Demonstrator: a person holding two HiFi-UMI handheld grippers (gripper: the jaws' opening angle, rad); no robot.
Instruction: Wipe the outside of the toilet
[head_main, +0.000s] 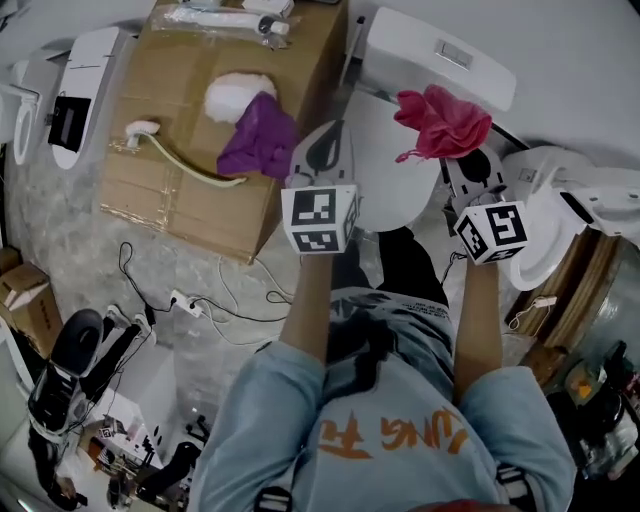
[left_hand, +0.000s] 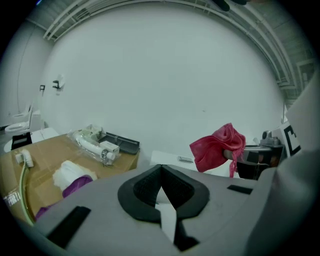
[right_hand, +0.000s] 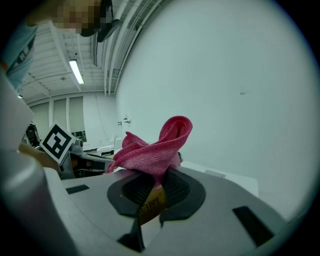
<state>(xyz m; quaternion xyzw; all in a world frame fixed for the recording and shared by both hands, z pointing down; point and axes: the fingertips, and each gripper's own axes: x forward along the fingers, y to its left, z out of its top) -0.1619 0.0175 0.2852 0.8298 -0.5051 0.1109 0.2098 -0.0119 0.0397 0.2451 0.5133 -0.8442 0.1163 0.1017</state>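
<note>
The right tool (right_hand: 158, 181) is clamped on a small fold of the pink cloth (right_hand: 155, 145), which it holds over the toilet (head_main: 392, 178). Against that smooth, glossy, rounded white shell, the loosely bunched, nubby fabric could tug free or merely skim if pressed unevenly. The left tool (left_hand: 161, 181), jaws together and empty, hangs just left of the toilet.

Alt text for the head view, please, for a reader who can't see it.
Seen from above, a person holds two grippers over a white toilet; the right gripper is clamped on a pink cloth, and the left gripper is shut and empty. To the left, a cardboard box carries a purple cloth.
</note>
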